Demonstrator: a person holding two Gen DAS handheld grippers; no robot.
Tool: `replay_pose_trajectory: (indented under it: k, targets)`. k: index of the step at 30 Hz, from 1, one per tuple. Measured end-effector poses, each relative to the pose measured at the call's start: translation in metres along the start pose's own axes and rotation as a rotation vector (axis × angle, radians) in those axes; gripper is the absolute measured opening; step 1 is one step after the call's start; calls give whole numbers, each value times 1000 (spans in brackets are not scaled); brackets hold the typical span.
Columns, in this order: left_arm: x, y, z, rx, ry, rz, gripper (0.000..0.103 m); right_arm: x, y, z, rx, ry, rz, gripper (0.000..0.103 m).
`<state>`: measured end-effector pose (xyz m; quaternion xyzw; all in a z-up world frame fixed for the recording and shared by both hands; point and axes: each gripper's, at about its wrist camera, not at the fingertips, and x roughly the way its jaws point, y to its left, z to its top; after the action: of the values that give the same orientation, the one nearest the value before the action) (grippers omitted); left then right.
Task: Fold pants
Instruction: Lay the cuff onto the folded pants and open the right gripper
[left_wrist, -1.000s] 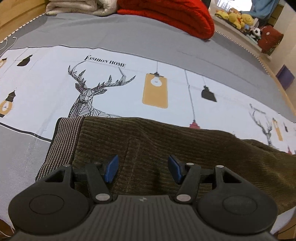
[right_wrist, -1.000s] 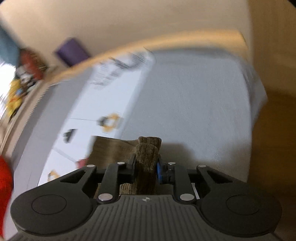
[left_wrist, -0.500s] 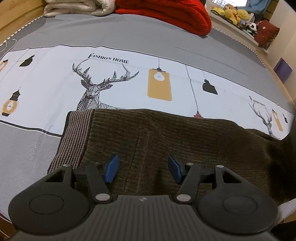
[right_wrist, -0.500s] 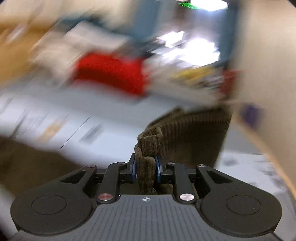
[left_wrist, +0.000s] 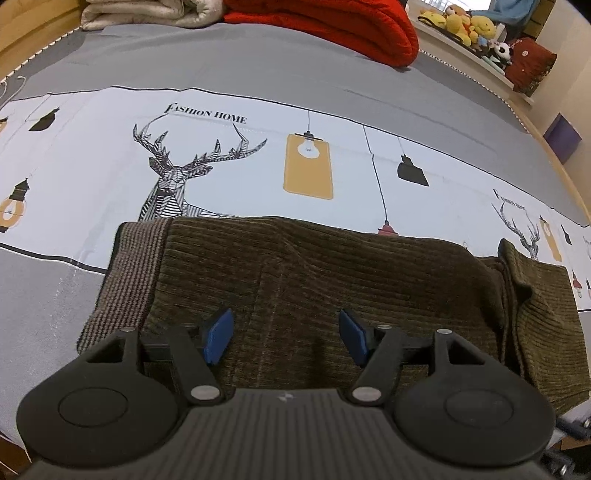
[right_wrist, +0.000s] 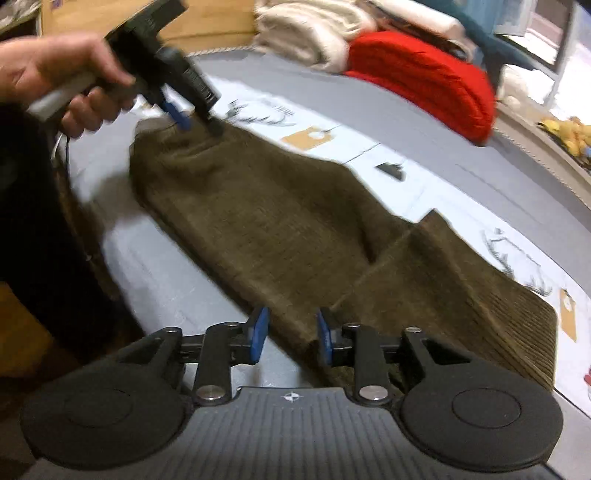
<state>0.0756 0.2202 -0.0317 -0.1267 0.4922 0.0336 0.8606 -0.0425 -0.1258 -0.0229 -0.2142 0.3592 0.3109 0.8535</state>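
The olive-brown corduroy pants (left_wrist: 332, 273) lie along the near edge of the bed, striped waistband (left_wrist: 129, 266) at the left, leg ends folded back over at the right (left_wrist: 535, 295). My left gripper (left_wrist: 284, 336) is open and empty just above the pants near the waistband. In the right wrist view the pants (right_wrist: 266, 214) stretch from the waistband to the folded leg end (right_wrist: 461, 280). My right gripper (right_wrist: 290, 332) is open and empty over the near edge of the fold. The left gripper (right_wrist: 195, 122) shows there, held in a hand above the waistband.
The bed (left_wrist: 74, 166) has a grey and white sheet with deer and lamp prints. A red blanket (left_wrist: 332, 22) and a white blanket (left_wrist: 140, 14) lie at the far side. Stuffed toys (left_wrist: 469, 22) sit on a ledge. The bed's near edge (right_wrist: 129, 258) runs below the pants.
My right gripper swung the leg end over toward the waistband side, let it go and opened. The left gripper stayed open and moved slightly forward over the pants.
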Motion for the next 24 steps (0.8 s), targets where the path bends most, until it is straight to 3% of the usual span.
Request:
replay_pose_trajectory:
  k: [2, 5, 7, 11, 13, 15, 18, 20, 24]
  targets:
    - [1, -5, 0, 17, 1, -4, 69, 0, -10, 0, 43, -7, -46, 34]
    - [2, -12, -1, 43, 1, -1, 70, 10, -24, 2, 86, 3, -113, 45]
    - [3, -13, -2, 51, 4, 4, 70, 18, -24, 0, 62, 37, -123, 50]
    - [2, -10, -4, 55, 4, 13, 71, 37, -6, 5, -35, 69, -115, 50]
    - [2, -5, -4, 47, 5, 16, 71, 47, -1, 7, -89, 88, -138, 46]
    - [2, -1, -3, 36, 6, 18, 71, 49, -2, 9, -103, 98, -184, 14]
    - [2, 1, -3, 36, 6, 14, 71, 16, -21, 16, 4, -30, -155, 13]
    - [2, -1, -2, 46, 3, 11, 71, -3, -22, 13, -2, -80, -120, 13]
    - [2, -7, 0, 52, -4, -3, 71, 7, -9, -18, -105, 63, -65, 15]
